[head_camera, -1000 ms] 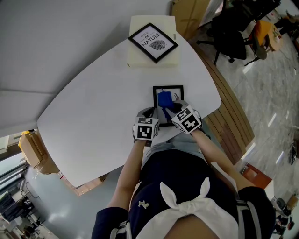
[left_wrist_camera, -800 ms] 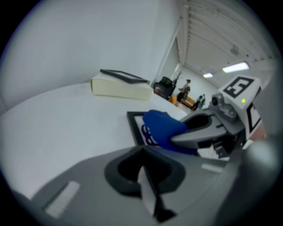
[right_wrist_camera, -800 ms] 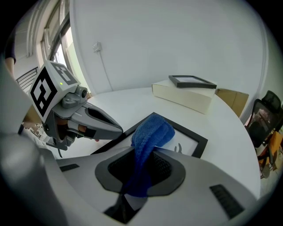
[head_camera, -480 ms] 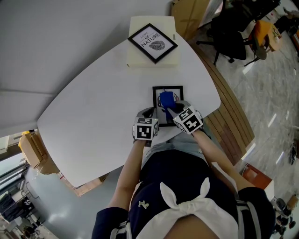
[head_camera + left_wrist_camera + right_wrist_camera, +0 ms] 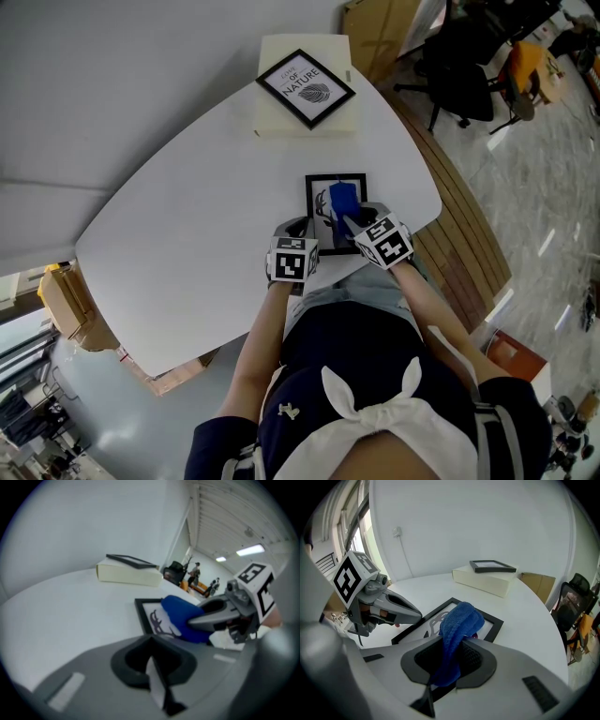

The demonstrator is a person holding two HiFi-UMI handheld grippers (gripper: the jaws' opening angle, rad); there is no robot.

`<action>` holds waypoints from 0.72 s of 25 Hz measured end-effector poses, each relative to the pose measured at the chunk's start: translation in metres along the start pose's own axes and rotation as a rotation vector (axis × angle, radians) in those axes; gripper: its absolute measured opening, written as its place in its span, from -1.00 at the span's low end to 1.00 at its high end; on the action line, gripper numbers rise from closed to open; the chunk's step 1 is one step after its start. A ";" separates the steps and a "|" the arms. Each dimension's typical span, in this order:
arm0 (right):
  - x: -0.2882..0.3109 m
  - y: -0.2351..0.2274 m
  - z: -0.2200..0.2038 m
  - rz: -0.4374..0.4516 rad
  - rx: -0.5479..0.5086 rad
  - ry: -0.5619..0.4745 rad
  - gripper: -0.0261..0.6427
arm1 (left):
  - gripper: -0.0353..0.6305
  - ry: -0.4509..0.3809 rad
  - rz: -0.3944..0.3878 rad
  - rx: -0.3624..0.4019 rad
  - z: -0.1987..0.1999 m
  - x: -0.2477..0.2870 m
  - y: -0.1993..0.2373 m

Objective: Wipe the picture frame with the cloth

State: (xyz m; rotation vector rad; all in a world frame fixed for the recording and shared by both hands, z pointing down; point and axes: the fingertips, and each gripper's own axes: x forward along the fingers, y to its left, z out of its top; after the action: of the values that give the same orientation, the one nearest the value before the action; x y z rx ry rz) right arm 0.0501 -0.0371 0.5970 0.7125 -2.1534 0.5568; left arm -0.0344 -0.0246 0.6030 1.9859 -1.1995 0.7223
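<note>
A small black picture frame (image 5: 336, 177) lies flat on the white table (image 5: 187, 216) near its front edge. My right gripper (image 5: 353, 220) is shut on a blue cloth (image 5: 343, 200), which rests on the right half of the frame's glass. From the right gripper view, the cloth (image 5: 457, 620) bulges out of the jaws over the frame (image 5: 490, 620). My left gripper (image 5: 298, 227) is shut, with its tip at the frame's near left edge (image 5: 146, 616). That tip (image 5: 410, 613) holds nothing that I can see.
A cream box (image 5: 281, 117) at the table's far side carries a second black frame (image 5: 307, 87) with print. Office chairs (image 5: 469, 66) and a cardboard box (image 5: 375, 28) stand beyond the table's right edge. The person's body is close against the front edge.
My right gripper has slid the blue cloth to the right across the frame's glass. The left gripper has stayed where it was.
</note>
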 end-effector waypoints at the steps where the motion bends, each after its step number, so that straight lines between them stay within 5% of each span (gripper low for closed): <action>1: 0.000 -0.001 0.000 -0.003 0.002 -0.001 -0.73 | -0.89 0.000 0.001 0.001 0.000 0.000 0.000; 18: -0.011 -0.008 -0.005 -0.026 0.039 -0.023 -0.73 | -0.89 0.003 0.014 0.024 0.000 0.001 0.000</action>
State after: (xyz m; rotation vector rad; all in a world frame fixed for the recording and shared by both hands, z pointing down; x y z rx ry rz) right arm 0.0637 -0.0365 0.5922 0.7698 -2.1566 0.5808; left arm -0.0345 -0.0250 0.6038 1.9970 -1.2099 0.7495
